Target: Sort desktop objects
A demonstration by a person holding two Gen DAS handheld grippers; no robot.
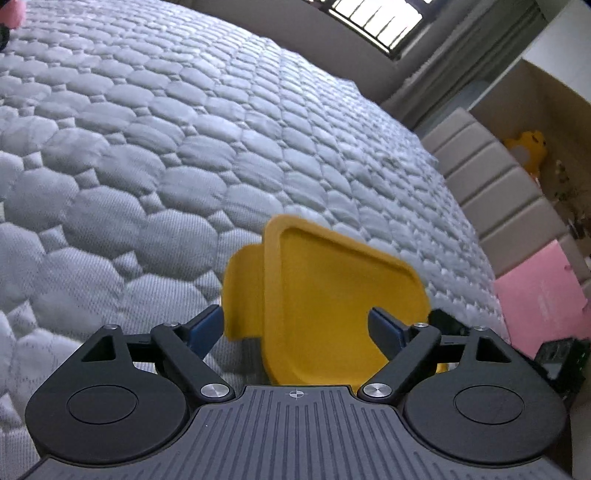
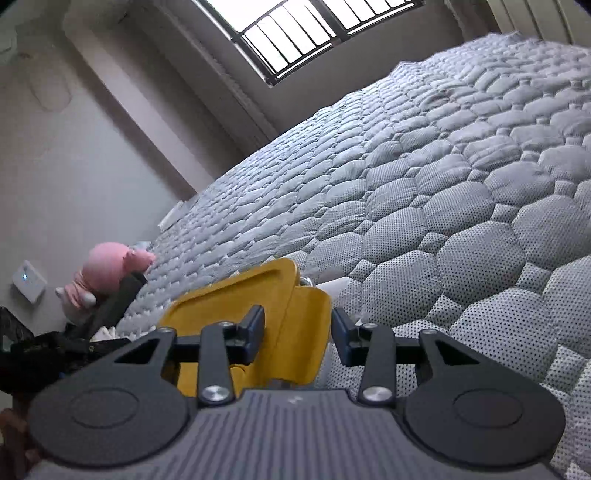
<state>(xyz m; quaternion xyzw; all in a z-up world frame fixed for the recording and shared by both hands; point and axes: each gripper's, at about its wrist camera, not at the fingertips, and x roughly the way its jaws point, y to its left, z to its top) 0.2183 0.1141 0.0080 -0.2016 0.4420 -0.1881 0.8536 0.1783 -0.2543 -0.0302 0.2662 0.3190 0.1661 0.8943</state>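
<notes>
Over the quilted grey bed (image 1: 184, 155): a yellow folding holder (image 1: 332, 295) between both hand-held grippers.
Left hand-held gripper (image 1: 295, 325) and right hand-held gripper (image 2: 298, 328) each straddle it, fingers apart; whether they touch it, I cannot tell. Its tray panel rises away from the left camera. Barred window (image 2: 295, 33) beyond.

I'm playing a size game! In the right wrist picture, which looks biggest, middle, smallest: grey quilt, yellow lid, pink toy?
1. Grey quilt.
2. Yellow lid, though closeness to the camera inflates it.
3. Pink toy, farther away.

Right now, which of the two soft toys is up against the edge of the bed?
The pink soft toy, beside the mattress; the yellow one sits apart in a nook past the headboard.
</notes>
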